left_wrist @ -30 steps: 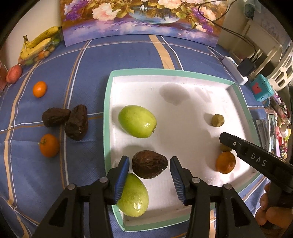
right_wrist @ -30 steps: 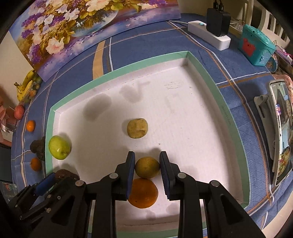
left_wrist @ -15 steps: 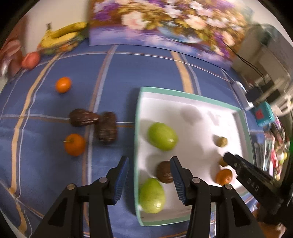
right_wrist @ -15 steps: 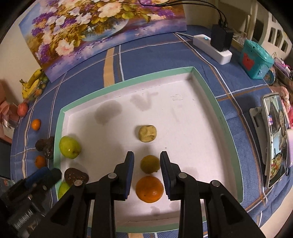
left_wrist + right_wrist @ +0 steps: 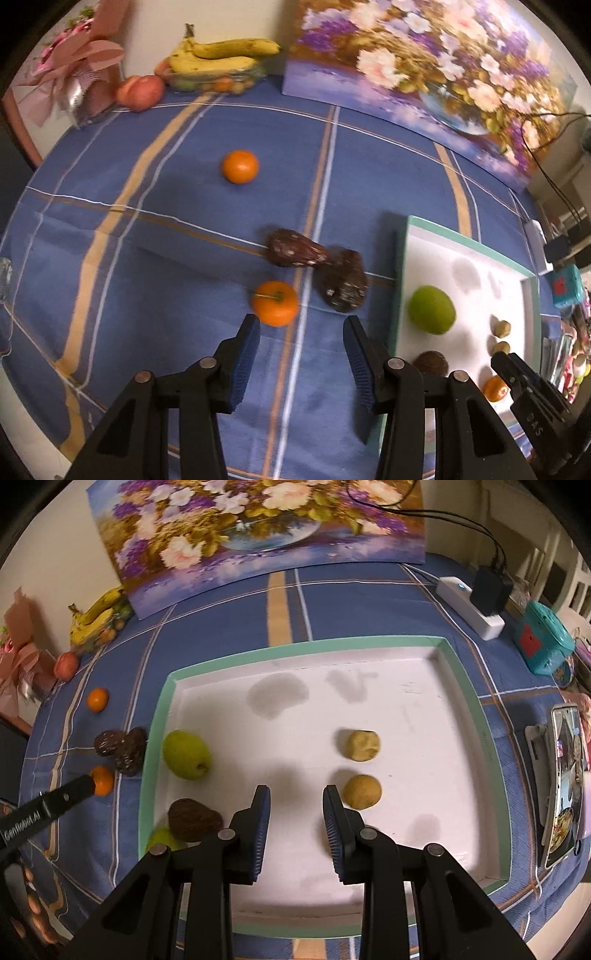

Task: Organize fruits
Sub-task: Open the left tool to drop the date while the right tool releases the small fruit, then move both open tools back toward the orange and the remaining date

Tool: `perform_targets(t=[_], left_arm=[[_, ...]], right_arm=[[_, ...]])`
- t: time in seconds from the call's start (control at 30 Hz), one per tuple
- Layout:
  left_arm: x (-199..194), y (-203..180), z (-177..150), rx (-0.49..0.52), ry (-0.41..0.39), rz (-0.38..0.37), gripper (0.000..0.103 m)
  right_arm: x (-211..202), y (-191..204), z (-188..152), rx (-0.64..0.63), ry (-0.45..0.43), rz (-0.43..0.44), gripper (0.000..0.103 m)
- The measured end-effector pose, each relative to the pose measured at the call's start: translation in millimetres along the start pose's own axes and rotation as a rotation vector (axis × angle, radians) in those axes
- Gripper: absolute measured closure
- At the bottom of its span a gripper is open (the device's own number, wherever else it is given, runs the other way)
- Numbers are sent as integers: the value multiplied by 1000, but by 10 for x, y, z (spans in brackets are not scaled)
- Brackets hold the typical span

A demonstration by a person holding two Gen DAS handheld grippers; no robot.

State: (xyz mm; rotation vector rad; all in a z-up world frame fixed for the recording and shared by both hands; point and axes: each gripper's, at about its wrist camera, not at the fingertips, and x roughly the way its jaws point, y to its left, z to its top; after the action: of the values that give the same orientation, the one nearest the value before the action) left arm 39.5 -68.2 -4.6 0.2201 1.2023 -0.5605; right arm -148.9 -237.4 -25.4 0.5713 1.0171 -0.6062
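Observation:
My left gripper [image 5: 301, 332] is open over the blue cloth, left of the white tray [image 5: 400, 288], with nothing between its fingers. An orange [image 5: 275, 302] lies just beyond its left fingertip. Two dark avocados [image 5: 295, 247] [image 5: 343, 282] lie close behind, and a second orange [image 5: 239, 166] sits farther off. My right gripper [image 5: 295, 797] hangs over the tray [image 5: 159, 720] with its jaws a little apart and empty. In the tray lie a green apple [image 5: 186, 755], a dark avocado [image 5: 194, 819], a half-hidden green apple [image 5: 162, 840] and two yellow-brown fruits [image 5: 364, 746] [image 5: 362, 792]. An orange [image 5: 495, 387] shows there too.
Bananas [image 5: 221, 59] and a red fruit [image 5: 140, 92] lie at the back left beside a pink wrapped gift [image 5: 81, 74]. A flower painting [image 5: 258, 528] leans on the wall. A power strip [image 5: 469, 605], a teal box [image 5: 543, 642] and a phone [image 5: 565, 775] stand right of the tray.
My left gripper has left the tray and swung left over the cloth, toward the orange and avocados. My right gripper has lifted and shifted left, away from the small yellow-brown fruit.

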Motion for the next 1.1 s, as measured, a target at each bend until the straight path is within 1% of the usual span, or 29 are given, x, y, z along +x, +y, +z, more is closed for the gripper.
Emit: perform_targets(t=[0.27,0.33,0.4,0.43,0.47,0.5,0.53,0.6,0.63,0.67,0.73,0.87,1.03,1.1], left_arm=[[-20,175,46,-37,-7,20,46],[-14,188,45,-42,-3,28,40],[-6,202,42,-46,3,39,32],[-2,211,37,-45,3,46,30],[3,214,39,-45,3,53,26],[5,219,36,-45,4,58,23],[8,225,34,-46,4,61,21],[16,241,33,-49,5,60,6],[23,249,31,-53,5,63,2],[25,250,31,-54,4,66,0],[36,261,27,-56,5,82,0],[78,312,14,-69,15,134,0],[82,339,11,-72,7,166,0],[81,326,12,-65,5,174,0]], right_arm=[[-6,178,-32,-43,0,12,73],[8,210,-37,-52,4,10,73],[23,227,-41,-59,8,10,72],[31,234,-44,-61,11,9,64],[37,239,-46,-61,12,9,51],[42,243,-48,-61,13,10,46],[45,246,-48,-60,12,13,43],[51,251,-50,-63,14,9,42],[59,256,-50,-67,16,0,35],[65,261,-52,-70,16,-8,26],[68,266,-54,-73,13,-14,22],[58,262,-49,-62,1,-8,21],[7,263,-14,-47,-34,-8,21],[5,276,3,-46,-37,-24,21]])
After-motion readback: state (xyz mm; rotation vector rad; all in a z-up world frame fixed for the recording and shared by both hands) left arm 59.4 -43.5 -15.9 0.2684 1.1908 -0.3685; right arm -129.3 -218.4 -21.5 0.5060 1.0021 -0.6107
